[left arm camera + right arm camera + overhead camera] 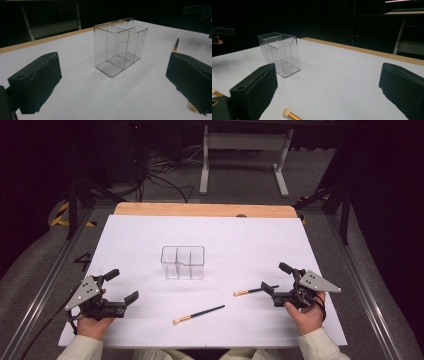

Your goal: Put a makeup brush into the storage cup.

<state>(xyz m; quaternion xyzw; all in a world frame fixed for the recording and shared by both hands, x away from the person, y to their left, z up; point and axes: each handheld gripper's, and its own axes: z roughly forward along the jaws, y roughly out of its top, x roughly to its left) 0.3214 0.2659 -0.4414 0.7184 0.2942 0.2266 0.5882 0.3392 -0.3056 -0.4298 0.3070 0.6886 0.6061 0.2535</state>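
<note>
Left gripper point(123, 285) near the worktop's point(240, 235) front-left corner, jaws spread, holding nothing. Clear divided organizer point(183, 262) upright mid-worktop. One brush point(198, 314) lies near the front edge; a second brush point(254, 291) lies just beside the right gripper point(275, 277), jaws spread, empty, toward the front-right corner.

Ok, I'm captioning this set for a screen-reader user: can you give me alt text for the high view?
A clear plastic organizer with compartments stands upright mid-table on a white sheet, with two brushes lying in front of it: the near brush and the right brush. A person's hands hold an open left gripper and an open right gripper at either side.
</note>
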